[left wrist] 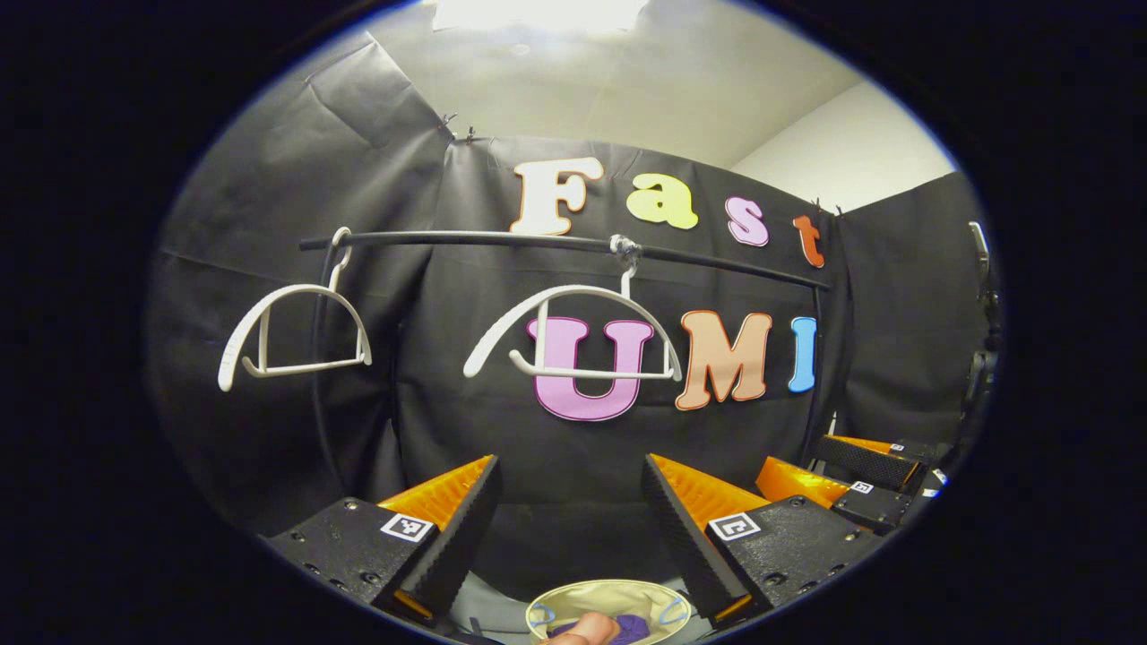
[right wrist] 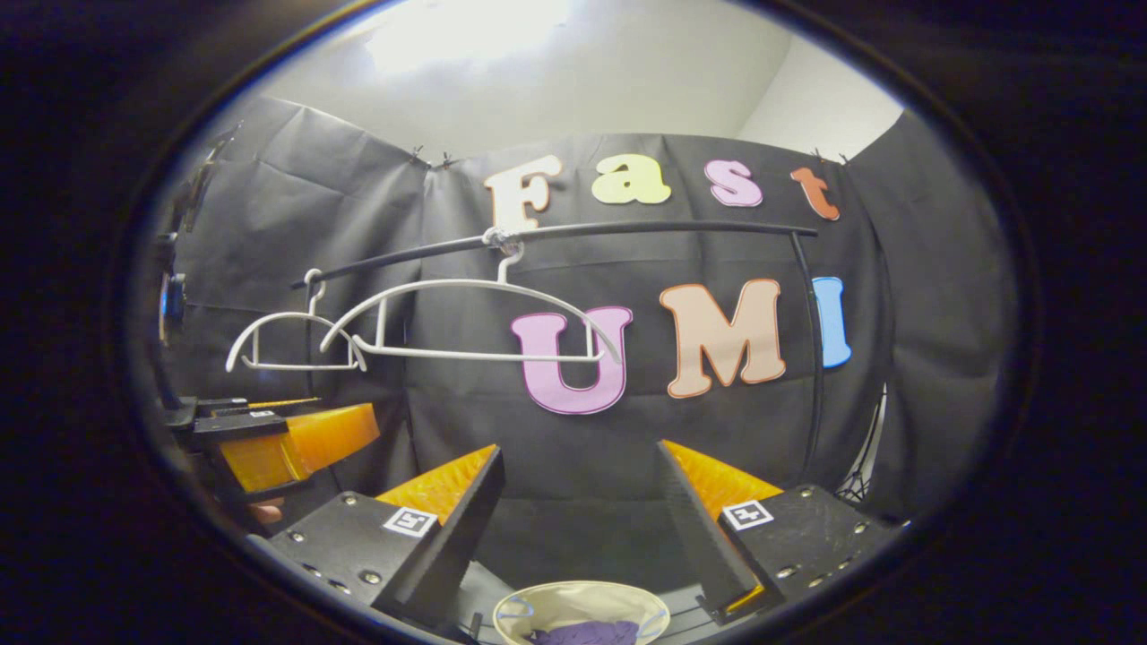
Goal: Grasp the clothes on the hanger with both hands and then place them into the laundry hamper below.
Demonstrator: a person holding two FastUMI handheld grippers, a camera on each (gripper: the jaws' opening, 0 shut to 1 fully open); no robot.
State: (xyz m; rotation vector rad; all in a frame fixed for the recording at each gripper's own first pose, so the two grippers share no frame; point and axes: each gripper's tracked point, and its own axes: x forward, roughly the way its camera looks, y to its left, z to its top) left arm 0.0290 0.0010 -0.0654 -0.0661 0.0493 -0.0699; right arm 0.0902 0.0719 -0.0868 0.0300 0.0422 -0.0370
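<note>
Left gripper view: left claw (left wrist: 570, 515) at 6 o'clock, jaws spread wide, released, nothing between the ribbed orange-and-black fingers (left wrist: 466, 520). Below the gap, at the very bottom edge, the cream laundry hamper (left wrist: 556, 602) with its round mouth up, purple clothes (left wrist: 633, 627) lying inside, and a bit of a hand (left wrist: 587, 631) in front of them. At 4 o'clock, the right claw (left wrist: 851, 475) seen from the side, farther off, apart from the left one.

Right gripper view: right claw (right wrist: 581, 520) at 6 o'clock, likewise released and wide apart, gripping nothing. Hamper (right wrist: 538, 607) again under the gap at the bottom edge, purple clothes (right wrist: 582, 634) heaped within. At 9 o'clock, the left claw (right wrist: 269, 439) off to the side, with a fingertip of the holding hand (right wrist: 266, 512) just beneath it.

Overhead in both views, a black rail (left wrist: 573, 244) running roughly 9 to 3 o'clock across the dark cloth wall, sagging toward 3 o'clock in the left gripper view and rising toward 3 o'clock in the right gripper view (right wrist: 573, 235). Two bare white hangers hooked on it, long axes along the rail: the side hanger (left wrist: 291, 336) (right wrist: 291, 342) toward 9 o'clock, the middle hanger (left wrist: 573, 336) (right wrist: 470, 318) near 12 o'clock. Overlapping at their tips in the right gripper view, well apart in the left gripper view.

Clothes crumpled, long axis impossible to tell.
</note>
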